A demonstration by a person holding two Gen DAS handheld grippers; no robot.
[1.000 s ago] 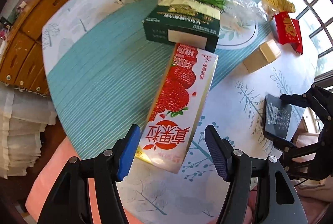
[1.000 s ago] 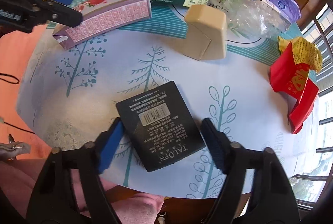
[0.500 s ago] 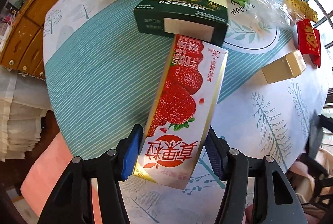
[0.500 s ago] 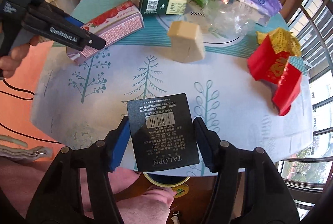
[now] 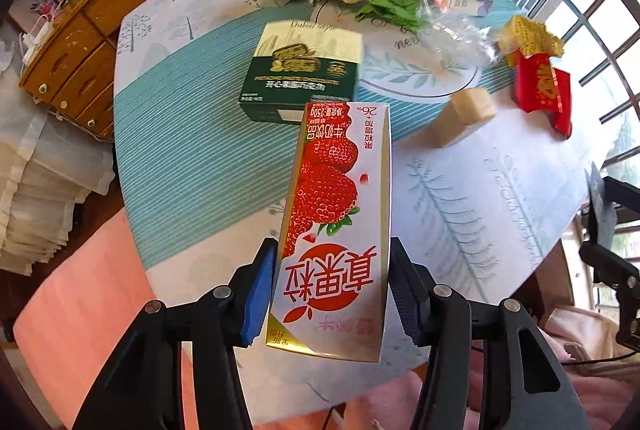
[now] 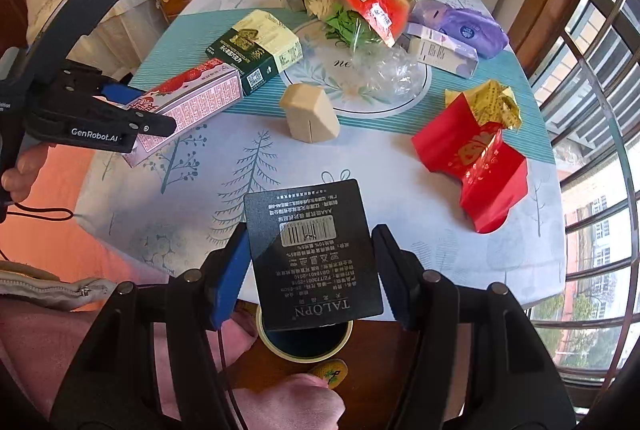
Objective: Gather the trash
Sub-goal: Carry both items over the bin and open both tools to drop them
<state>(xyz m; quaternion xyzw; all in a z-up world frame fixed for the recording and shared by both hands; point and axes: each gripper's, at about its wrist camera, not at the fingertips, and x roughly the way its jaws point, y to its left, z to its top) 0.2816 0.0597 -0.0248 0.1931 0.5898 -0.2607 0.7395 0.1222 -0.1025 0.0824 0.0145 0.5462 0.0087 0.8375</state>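
The left gripper (image 5: pixel 331 286) is clamped on the strawberry milk carton (image 5: pixel 335 230), its jaws closing further, and holds it off the table (image 5: pixel 460 198) above the near edge. The right gripper (image 6: pixel 310 276) grips the black box (image 6: pixel 314 254) out past the near edge, over a round bin (image 6: pixel 306 344) on the floor. The near half of the table lies open; a green box (image 5: pixel 302 78), a tan box (image 5: pixel 464 114) and a red packet (image 5: pixel 542 90) crowd the far half. A second ago both items lay flat on the table between open jaws.
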